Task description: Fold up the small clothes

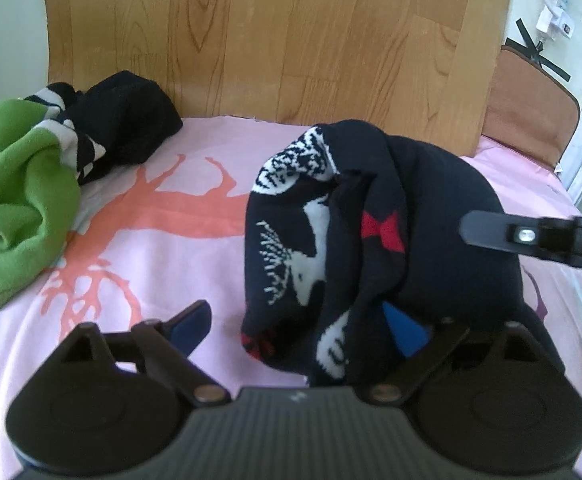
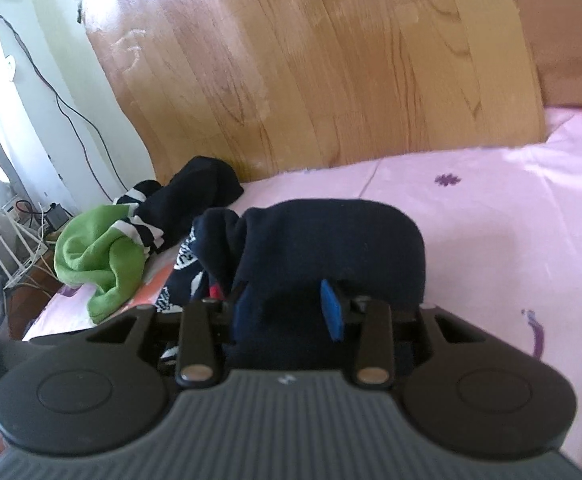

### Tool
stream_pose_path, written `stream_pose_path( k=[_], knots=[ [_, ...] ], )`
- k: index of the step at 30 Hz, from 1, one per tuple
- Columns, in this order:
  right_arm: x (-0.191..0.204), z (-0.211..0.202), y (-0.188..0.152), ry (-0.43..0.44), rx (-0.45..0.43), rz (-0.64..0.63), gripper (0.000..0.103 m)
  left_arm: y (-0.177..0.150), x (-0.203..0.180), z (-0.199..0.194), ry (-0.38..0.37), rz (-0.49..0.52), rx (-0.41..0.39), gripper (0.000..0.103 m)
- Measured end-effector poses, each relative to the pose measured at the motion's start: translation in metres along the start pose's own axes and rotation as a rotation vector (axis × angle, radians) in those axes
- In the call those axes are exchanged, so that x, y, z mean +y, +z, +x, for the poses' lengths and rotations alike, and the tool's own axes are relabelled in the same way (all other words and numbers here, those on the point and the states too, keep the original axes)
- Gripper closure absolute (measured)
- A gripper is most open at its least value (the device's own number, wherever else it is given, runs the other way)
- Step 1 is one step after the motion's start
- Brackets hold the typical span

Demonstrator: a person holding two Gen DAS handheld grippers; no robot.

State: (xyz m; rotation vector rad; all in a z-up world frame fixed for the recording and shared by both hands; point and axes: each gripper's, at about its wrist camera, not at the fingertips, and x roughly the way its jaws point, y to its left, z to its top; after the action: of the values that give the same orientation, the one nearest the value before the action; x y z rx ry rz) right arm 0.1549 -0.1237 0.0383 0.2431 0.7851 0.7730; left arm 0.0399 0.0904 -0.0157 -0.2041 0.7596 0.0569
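A dark navy sweater (image 1: pixel 371 240) with white reindeer and red bows is bunched up on the pink bedsheet (image 1: pixel 163 248). My left gripper (image 1: pixel 299 332) is open; its right blue pad is under the sweater's lower edge, its left pad lies bare on the sheet. My right gripper (image 2: pixel 289 312) is shut on a fold of the navy sweater (image 2: pixel 331 236), with cloth pinched between the blue pads. One of its fingers (image 1: pixel 531 236) reaches in from the right in the left wrist view.
A green garment (image 1: pixel 19 200) and a black-and-white striped garment (image 1: pixel 115 136) lie heaped at the far left by the wooden headboard (image 1: pixel 275 40). A brown cushion (image 1: pixel 531 120) stands at the back right. Cables and a white rack (image 2: pixel 19 240) stand beyond the bed's left edge.
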Motion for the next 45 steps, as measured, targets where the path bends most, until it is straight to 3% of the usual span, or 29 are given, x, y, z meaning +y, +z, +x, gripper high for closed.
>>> stream_pose_path(
  k=[3,10,15,18,21,30,32,34,40,45],
  knots=[
    [0.012,-0.023,-0.004,0.018,-0.053,-0.016,0.06,0.0,0.002,0.001,-0.006,-0.003,0.0,0.008],
    [0.075,-0.093,-0.014,0.255,-0.2,-0.16,0.06,0.0,0.003,0.002,-0.011,0.0,0.002,0.007],
    [0.11,-0.104,-0.008,0.373,-0.215,-0.239,0.06,0.0,0.0,0.001,0.003,0.011,-0.001,0.007],
    [0.116,-0.097,-0.01,0.334,-0.213,-0.269,0.06,0.0,-0.002,0.0,0.012,0.015,-0.002,0.007],
    [0.093,-0.104,-0.009,0.304,-0.244,-0.206,0.06,0.001,-0.001,-0.002,0.002,0.016,-0.002,0.008],
    [0.007,-0.098,-0.016,-0.027,-0.2,-0.022,0.054,0.007,0.006,-0.015,0.004,0.023,-0.02,0.008],
    [-0.004,-0.088,-0.02,-0.088,-0.185,0.006,0.046,0.008,0.007,-0.016,-0.005,0.02,-0.024,0.008],
    [-0.016,-0.081,-0.023,-0.136,-0.165,0.035,0.026,0.009,0.007,-0.017,-0.009,0.022,-0.024,0.007],
    [-0.036,-0.06,-0.031,-0.136,-0.075,0.171,0.024,0.006,0.007,-0.013,-0.009,0.026,-0.009,0.007],
    [-0.029,-0.05,-0.032,-0.135,-0.03,0.191,0.024,0.004,0.006,-0.009,-0.012,0.031,0.0,0.007]
  ],
)
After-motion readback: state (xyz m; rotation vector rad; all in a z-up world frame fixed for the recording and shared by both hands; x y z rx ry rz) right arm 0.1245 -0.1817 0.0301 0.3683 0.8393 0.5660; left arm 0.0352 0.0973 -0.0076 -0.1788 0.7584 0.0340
